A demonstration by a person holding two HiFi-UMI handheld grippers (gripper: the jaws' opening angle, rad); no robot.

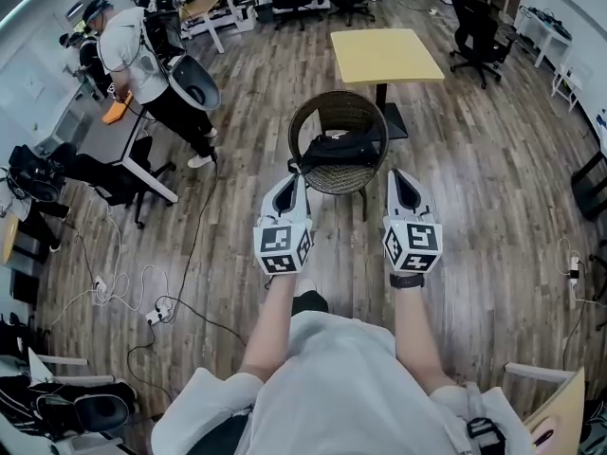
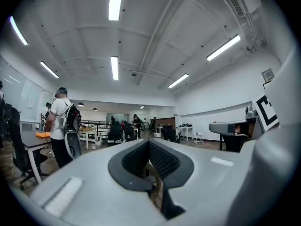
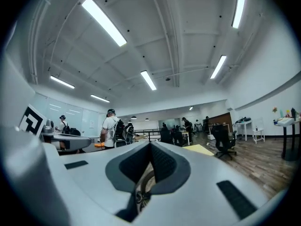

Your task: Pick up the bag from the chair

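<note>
I hold both arms stretched forward, my left gripper (image 1: 293,178) and right gripper (image 1: 400,174) level, side by side, just short of the chair (image 1: 297,133), jaws closed on nothing.

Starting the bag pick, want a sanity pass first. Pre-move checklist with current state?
1. Bag on the chair: ok. The black bag lies in the round wicker chair.
2. Left gripper ready to grasp: not ok. Its jaws are shut with nothing between them, so open them first.
3. Right gripper ready to grasp: not ok. It is also shut and empty.
4. Way to the chair: ok. Both grippers are held level just short of it, and nothing shows in between.
5. Strap or handle to take: cannot tell, the bag is too small in the head view.
6. Bystander: ok, standing at a desk far to the left.
</note>
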